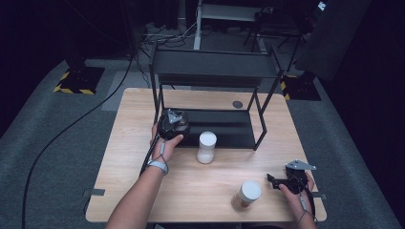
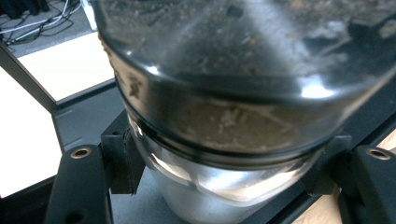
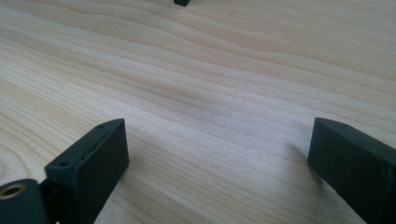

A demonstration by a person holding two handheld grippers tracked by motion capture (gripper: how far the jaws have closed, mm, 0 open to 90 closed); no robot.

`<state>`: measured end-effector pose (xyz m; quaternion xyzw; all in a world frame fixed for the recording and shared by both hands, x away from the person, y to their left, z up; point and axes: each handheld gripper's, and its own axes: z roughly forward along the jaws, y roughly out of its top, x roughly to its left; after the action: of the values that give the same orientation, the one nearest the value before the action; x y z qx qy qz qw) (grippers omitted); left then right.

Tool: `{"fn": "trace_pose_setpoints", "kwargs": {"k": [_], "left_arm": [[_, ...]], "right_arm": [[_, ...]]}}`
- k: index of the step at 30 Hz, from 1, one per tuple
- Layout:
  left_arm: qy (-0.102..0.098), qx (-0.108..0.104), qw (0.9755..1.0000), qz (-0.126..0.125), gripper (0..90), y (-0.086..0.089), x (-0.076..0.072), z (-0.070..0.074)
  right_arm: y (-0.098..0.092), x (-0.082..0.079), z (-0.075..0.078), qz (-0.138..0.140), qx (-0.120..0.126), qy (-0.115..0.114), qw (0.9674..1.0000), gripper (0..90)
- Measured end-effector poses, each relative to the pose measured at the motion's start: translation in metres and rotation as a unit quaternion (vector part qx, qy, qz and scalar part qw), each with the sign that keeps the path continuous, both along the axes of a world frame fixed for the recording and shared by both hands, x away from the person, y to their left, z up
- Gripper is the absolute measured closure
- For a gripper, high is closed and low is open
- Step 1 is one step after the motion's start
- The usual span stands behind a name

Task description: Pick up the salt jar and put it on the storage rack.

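Left gripper (image 1: 173, 125), centre-left of high view, clamped on clear glass jar w/ dark lid (image 2: 243, 135) over black metal shelf (image 1: 224, 128); right gripper (image 1: 282, 182) lower right, jaws apart, empty; could slip, grip sits just below lid.

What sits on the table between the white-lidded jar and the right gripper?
Nothing: the high view shows bare wood between the white-lidded jar and the right gripper. The tan jar stands nearer the front edge.

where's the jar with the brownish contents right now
In the high view it stands at the table's near edge, right of centre, beside the right gripper: the brown jar.
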<state>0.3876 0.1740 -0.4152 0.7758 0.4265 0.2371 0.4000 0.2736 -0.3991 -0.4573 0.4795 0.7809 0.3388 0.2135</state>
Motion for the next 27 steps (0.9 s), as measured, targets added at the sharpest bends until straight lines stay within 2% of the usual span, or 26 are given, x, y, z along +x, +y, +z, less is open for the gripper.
{"fn": "trace_pose_setpoints", "kwargs": {"k": [5, 13, 24, 27], "left_arm": [[0.004, 0.014, 0.9999, -0.006, 29.6, -0.005, 0.001, -0.002], [0.017, 0.016, 0.9997, -0.012, 29.6, -0.011, 0.005, -0.005], [0.025, 0.023, 0.9993, -0.014, 29.5, -0.016, 0.007, -0.011], [0.026, 0.016, 0.9995, -0.012, 29.6, -0.015, 0.007, -0.014]], "right_arm": [[0.0, 0.0, 0.0, 0.0, 0.0, 0.0, 1.0, 5.2], [0.0, 0.0, 0.0, 0.0, 0.0, 0.0, 1.0, 5.2], [0.0, 0.0, 0.0, 0.0, 0.0, 0.0, 1.0, 5.2], [0.0, 0.0, 0.0, 0.0, 0.0, 0.0, 1.0, 5.2]]}}
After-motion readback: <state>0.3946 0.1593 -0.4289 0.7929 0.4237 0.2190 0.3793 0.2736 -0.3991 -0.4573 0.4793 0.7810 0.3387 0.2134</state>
